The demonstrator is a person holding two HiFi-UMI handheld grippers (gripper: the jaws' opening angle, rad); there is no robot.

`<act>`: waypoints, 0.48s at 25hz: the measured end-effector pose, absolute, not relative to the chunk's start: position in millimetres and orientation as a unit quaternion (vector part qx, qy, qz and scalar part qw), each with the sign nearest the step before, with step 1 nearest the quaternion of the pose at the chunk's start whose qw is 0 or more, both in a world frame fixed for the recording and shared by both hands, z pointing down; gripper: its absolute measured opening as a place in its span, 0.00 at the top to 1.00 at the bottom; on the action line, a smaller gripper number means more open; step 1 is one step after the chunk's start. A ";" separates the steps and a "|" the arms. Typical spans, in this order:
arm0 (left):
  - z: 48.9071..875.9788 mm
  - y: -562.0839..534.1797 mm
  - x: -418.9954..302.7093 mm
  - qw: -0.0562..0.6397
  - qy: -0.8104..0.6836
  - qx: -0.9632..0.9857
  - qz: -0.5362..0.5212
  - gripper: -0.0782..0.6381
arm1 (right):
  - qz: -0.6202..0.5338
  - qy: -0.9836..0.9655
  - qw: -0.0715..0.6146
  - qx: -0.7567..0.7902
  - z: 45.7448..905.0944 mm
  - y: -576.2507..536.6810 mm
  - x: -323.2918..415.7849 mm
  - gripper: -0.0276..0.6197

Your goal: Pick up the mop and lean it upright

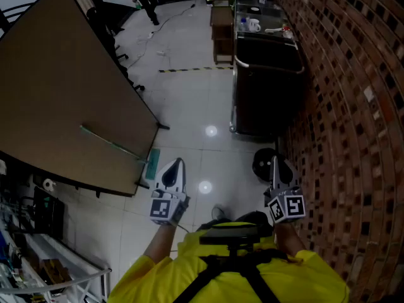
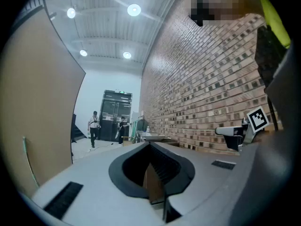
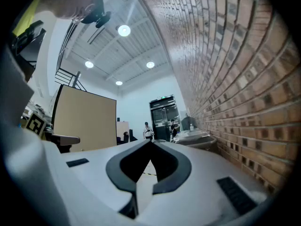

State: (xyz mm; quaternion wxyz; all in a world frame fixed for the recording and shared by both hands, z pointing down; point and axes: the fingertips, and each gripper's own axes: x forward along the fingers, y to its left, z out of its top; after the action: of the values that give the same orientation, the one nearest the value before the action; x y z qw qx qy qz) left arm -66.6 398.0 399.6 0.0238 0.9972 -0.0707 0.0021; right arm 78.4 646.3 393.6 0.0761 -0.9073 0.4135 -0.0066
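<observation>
The mop has a thin green handle [image 1: 110, 142] that rests against the big brown board [image 1: 57, 87]. Its teal head [image 1: 153, 162] stands on the white floor at the board's lower corner. In the left gripper view the handle [image 2: 28, 165] shows as a thin green line on the board. My left gripper [image 1: 178, 162] is held level just right of the mop head, apart from it, jaws shut and empty [image 2: 150, 143]. My right gripper [image 1: 275, 160] hovers near the brick wall, jaws together with nothing between them [image 3: 150, 141].
A dark cart [image 1: 265, 74] with cups on top stands ahead by the brick wall [image 1: 353, 106]. A black round object [image 1: 262, 164] lies on the floor by my right gripper. A cluttered shelf [image 1: 31, 232] is at the lower left. Two people [image 2: 94, 127] stand far off near dark doors.
</observation>
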 end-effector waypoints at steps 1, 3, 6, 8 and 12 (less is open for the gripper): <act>400.0 386.3 -61.4 0.026 -0.076 0.997 -0.002 0.89 | -0.004 0.423 0.070 -0.904 394.3 631.0 83.5 0.95; 402.1 361.5 -51.8 0.026 -0.089 0.996 -0.007 0.89 | -0.002 0.439 0.061 -0.896 397.6 600.2 95.4 0.95; 410.6 316.9 -48.7 0.026 -0.130 0.991 -0.006 0.89 | -0.016 0.471 0.062 -0.880 409.8 545.4 117.5 0.95; 418.2 282.8 -59.0 0.036 -0.177 0.983 0.000 0.89 | -0.030 0.507 0.059 -0.859 416.6 497.2 130.9 0.95; 427.7 207.4 -79.7 0.038 -0.271 0.962 0.005 0.89 | -0.027 0.586 0.052 -0.808 415.2 386.3 152.9 0.95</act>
State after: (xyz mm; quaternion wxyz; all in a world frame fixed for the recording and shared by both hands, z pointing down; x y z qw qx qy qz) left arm -79.7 207.4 427.7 0.0376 0.9617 -0.2713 0.0051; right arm 152.9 386.3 415.2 0.0523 -0.8083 0.5858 -0.0269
